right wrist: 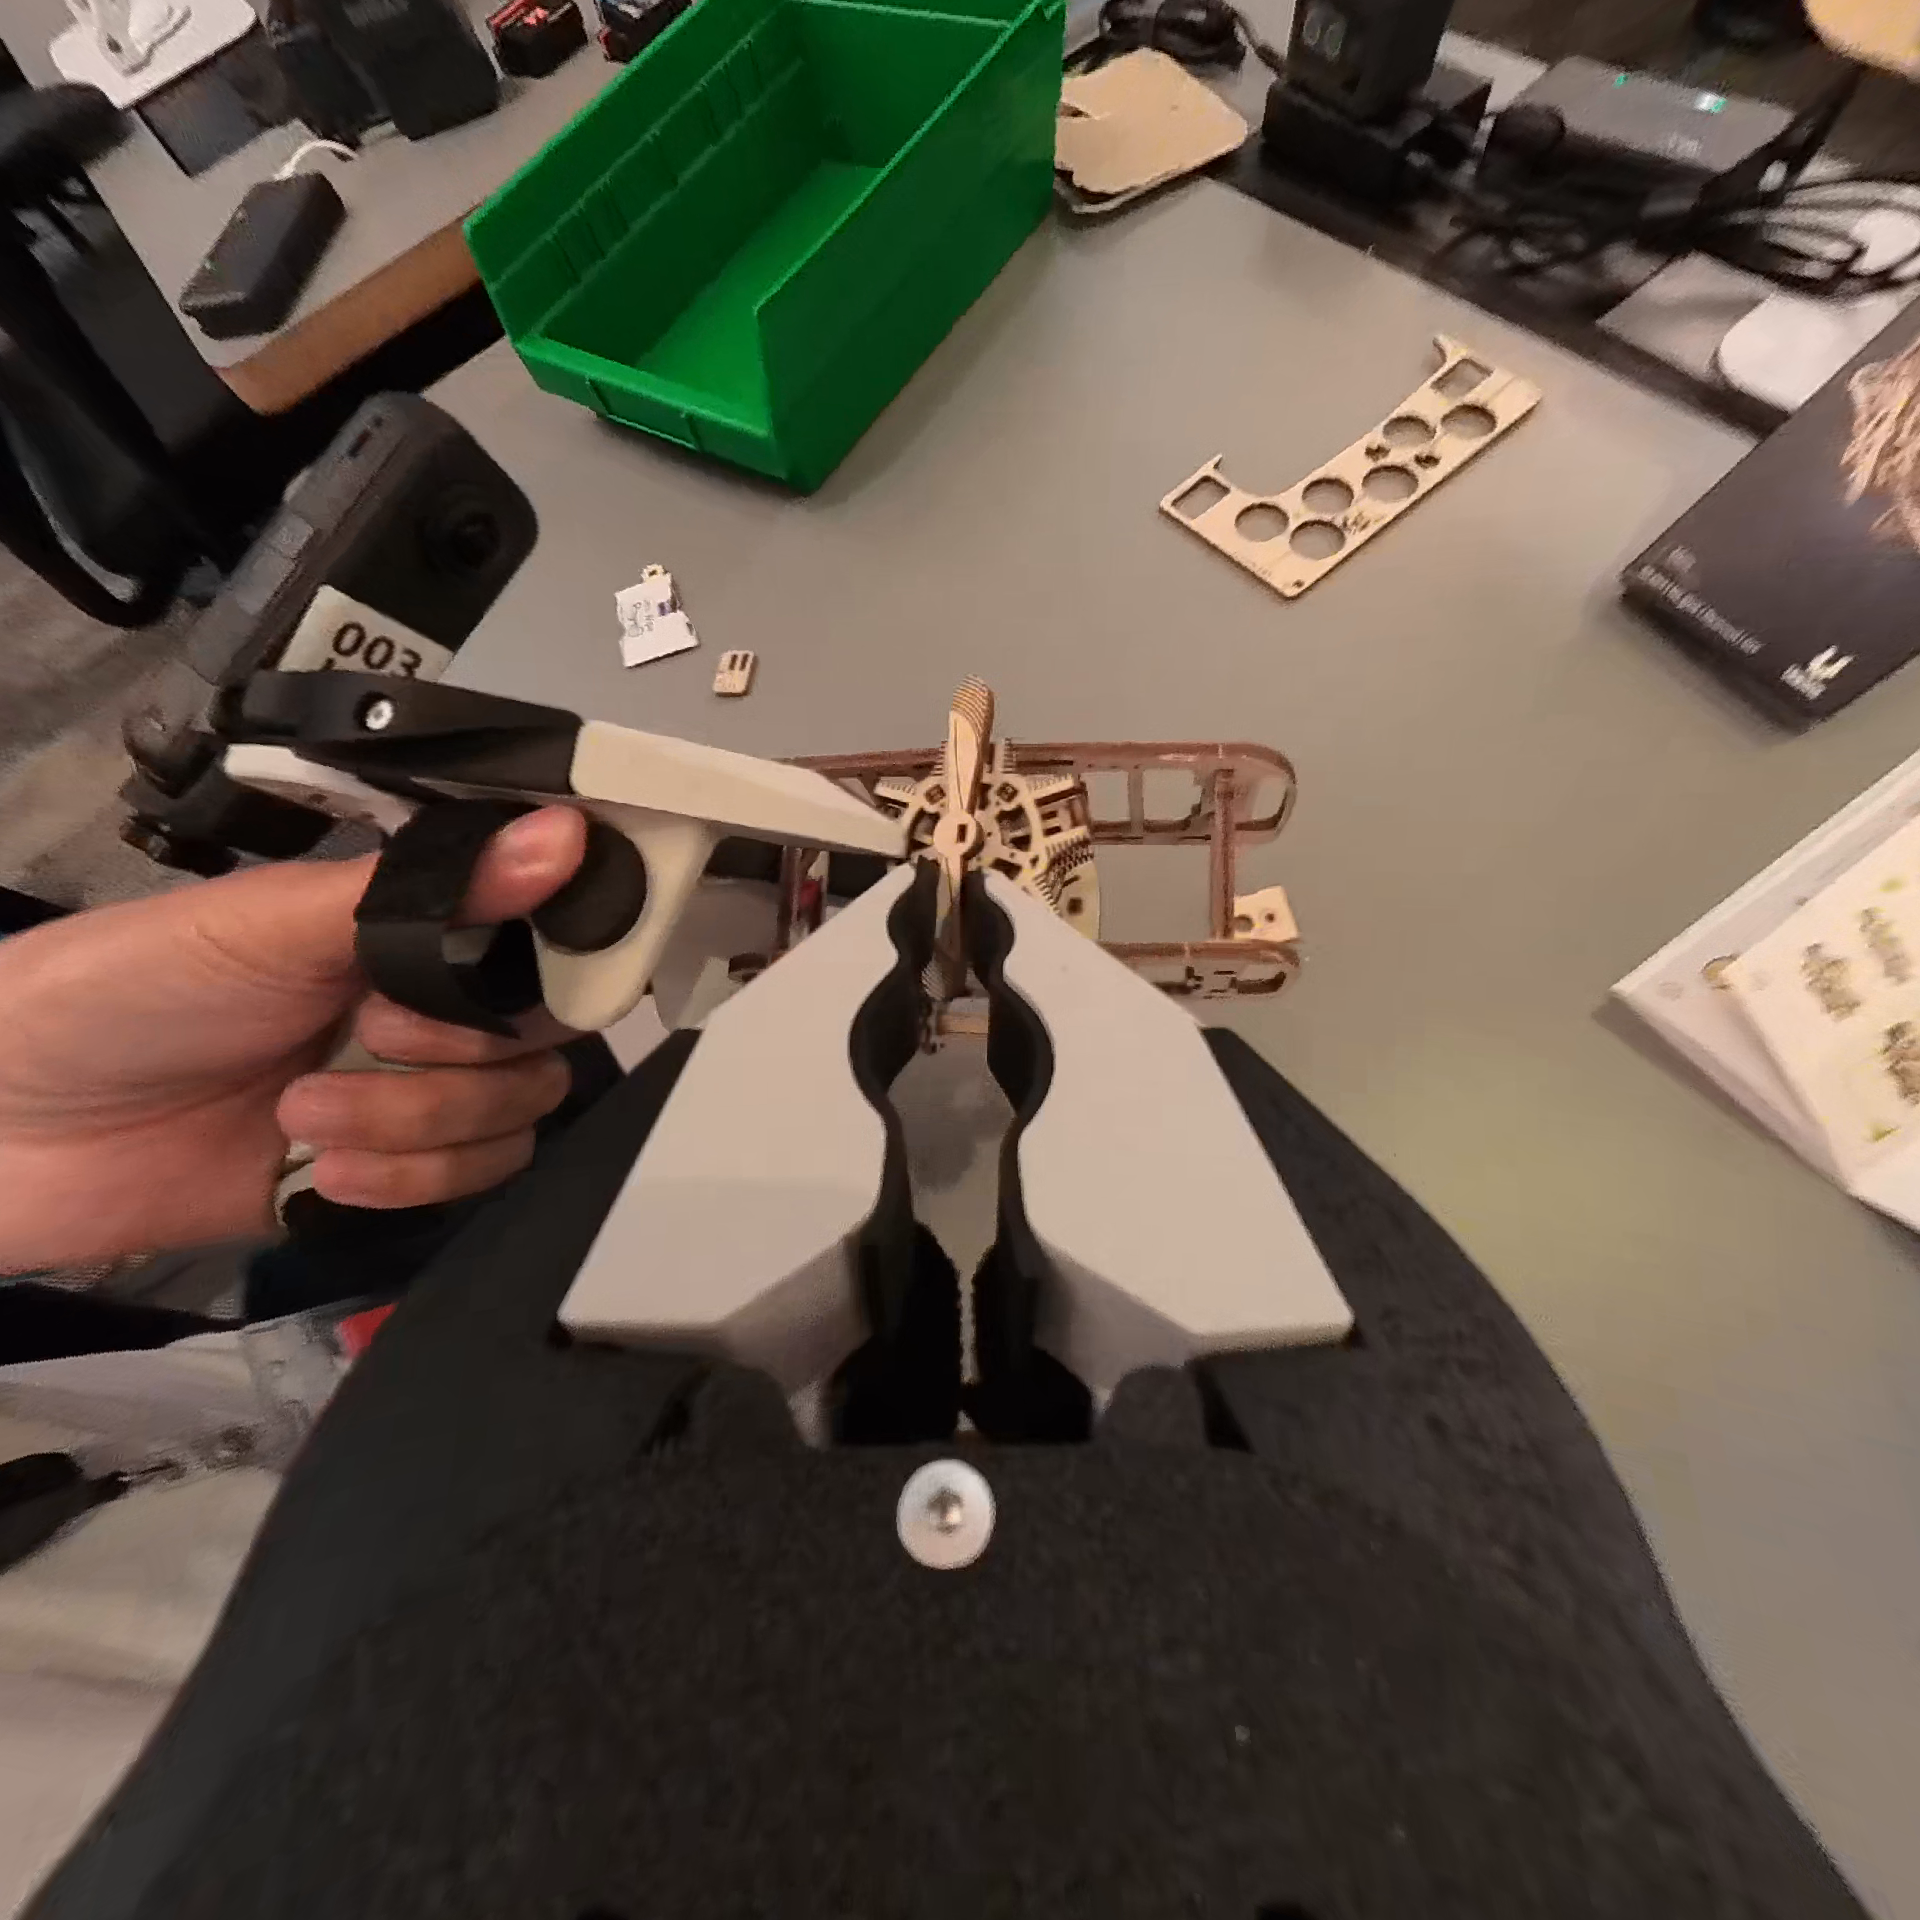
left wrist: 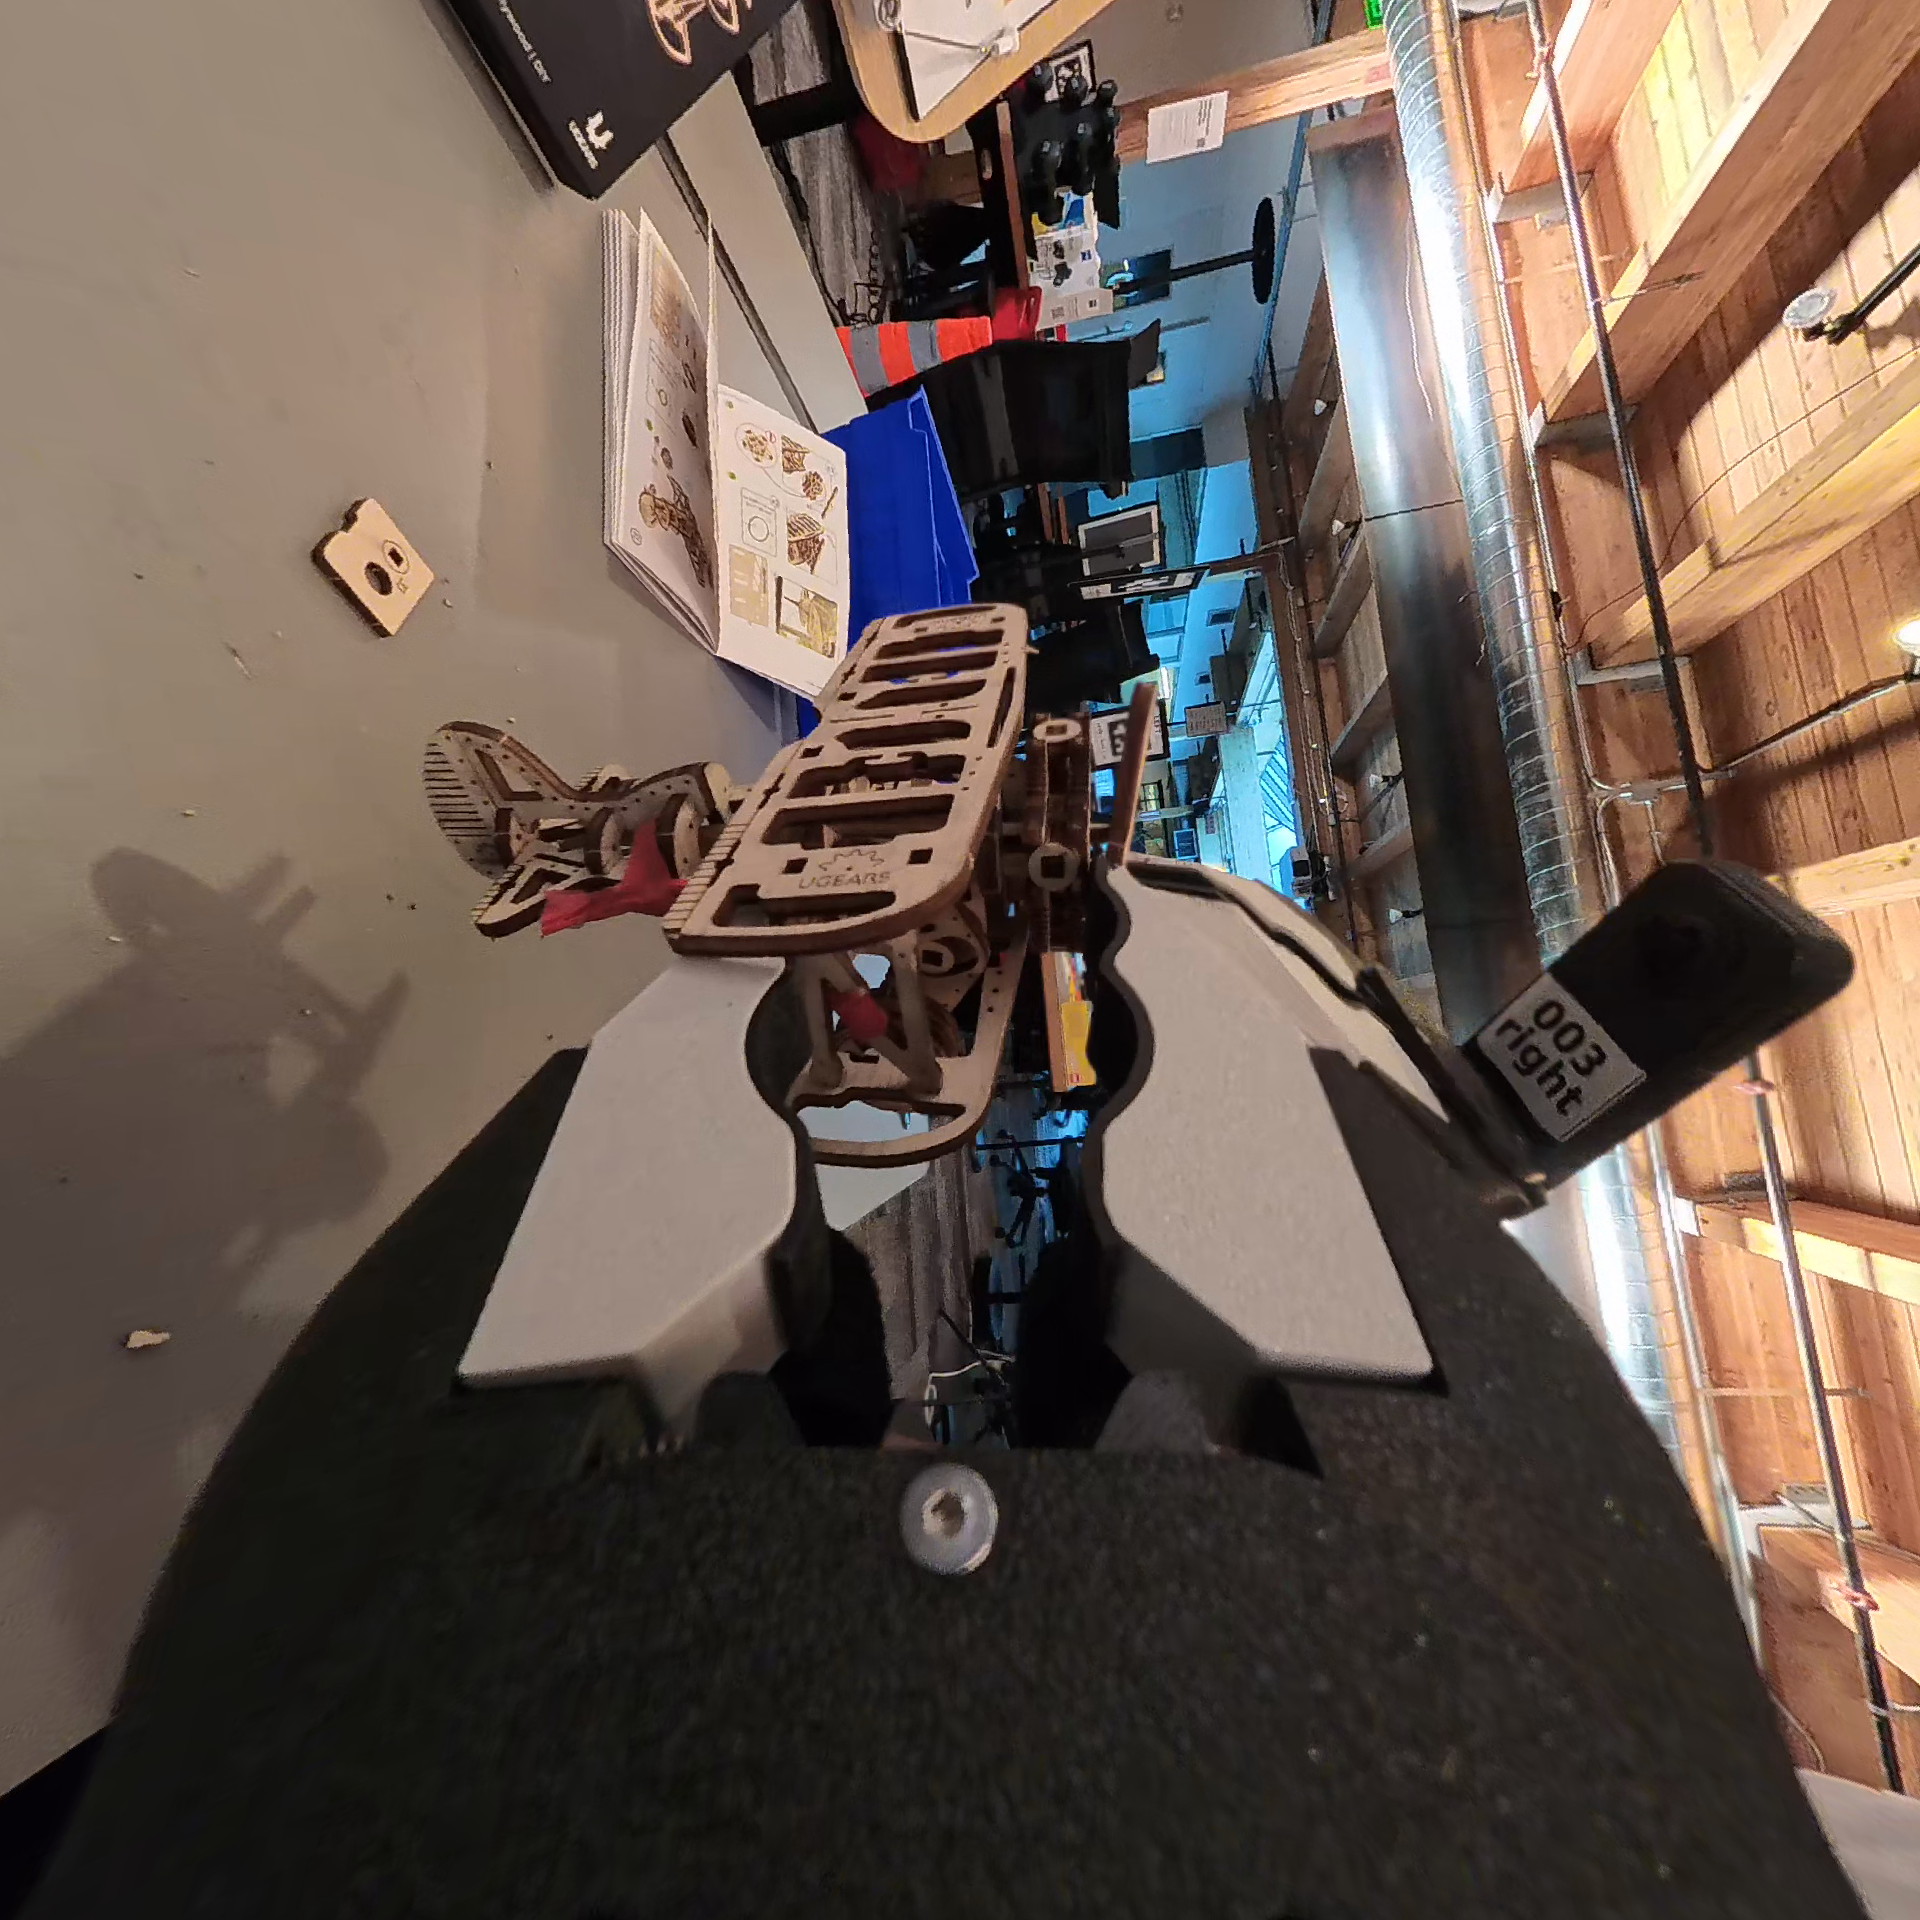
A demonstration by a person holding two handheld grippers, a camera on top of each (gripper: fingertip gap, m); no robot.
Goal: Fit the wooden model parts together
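The right gripper (right wrist: 948,883) is pinched narrow on the thin pale wooden propeller (right wrist: 964,764). The left gripper (left wrist: 940,961) is closed around the brown wooden plane model (left wrist: 883,790) — probably at its wing struts — held above the grey table (left wrist: 260,364). If squeezed or twisted too hard, the thin blade could snap. The plane looks nearly built, full of cut-out holes.
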